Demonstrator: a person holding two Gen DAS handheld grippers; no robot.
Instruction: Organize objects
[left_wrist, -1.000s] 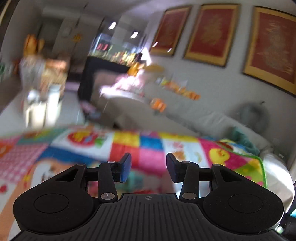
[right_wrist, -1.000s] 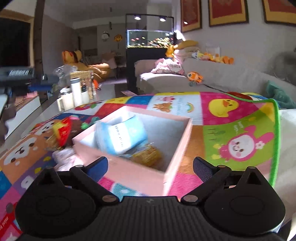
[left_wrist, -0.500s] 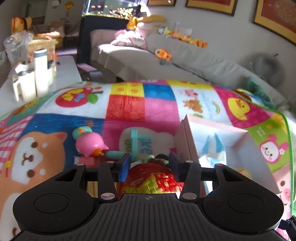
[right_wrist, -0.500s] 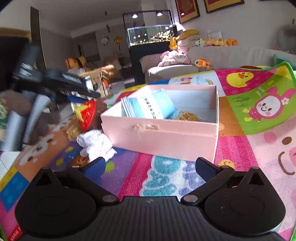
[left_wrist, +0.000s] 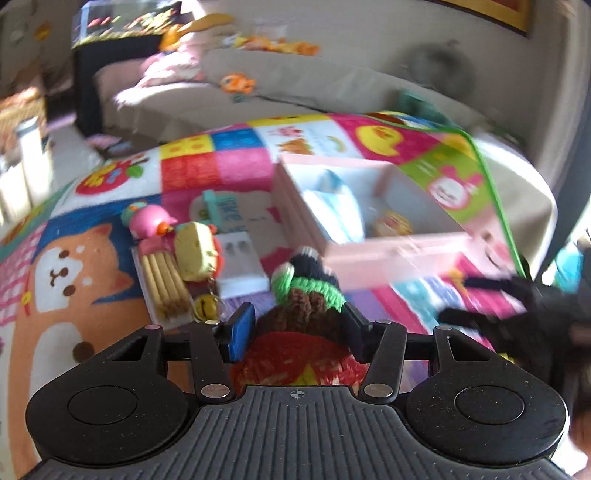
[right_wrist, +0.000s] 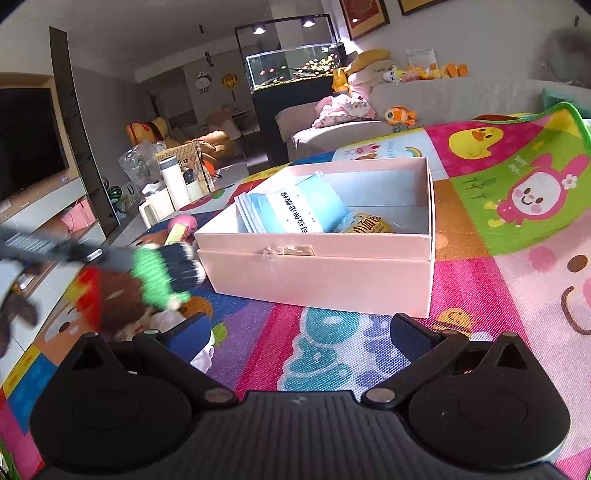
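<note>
My left gripper (left_wrist: 297, 334) is shut on a knitted doll (left_wrist: 306, 295) with a red, brown, green and dark body, held above the colourful play mat (left_wrist: 207, 166). The doll also shows in the right wrist view (right_wrist: 140, 280), just left of the pink box (right_wrist: 321, 269). The open box (left_wrist: 373, 221) holds blue packets (right_wrist: 295, 212) and a yellow snack pack (right_wrist: 365, 225). My right gripper (right_wrist: 301, 334) is open and empty, low over the mat in front of the box.
On the mat left of the box lie a biscuit pack (left_wrist: 162, 280), a yellow squishy toy (left_wrist: 195, 251), a pink toy (left_wrist: 147, 223) and a white charger (left_wrist: 240, 262). A sofa (right_wrist: 406, 107) with plush toys stands behind. A white cloth (right_wrist: 205, 356) lies by my right gripper.
My left gripper has lifted the knitted doll and carried it right toward the box. My right gripper has moved slightly closer to the box front.
</note>
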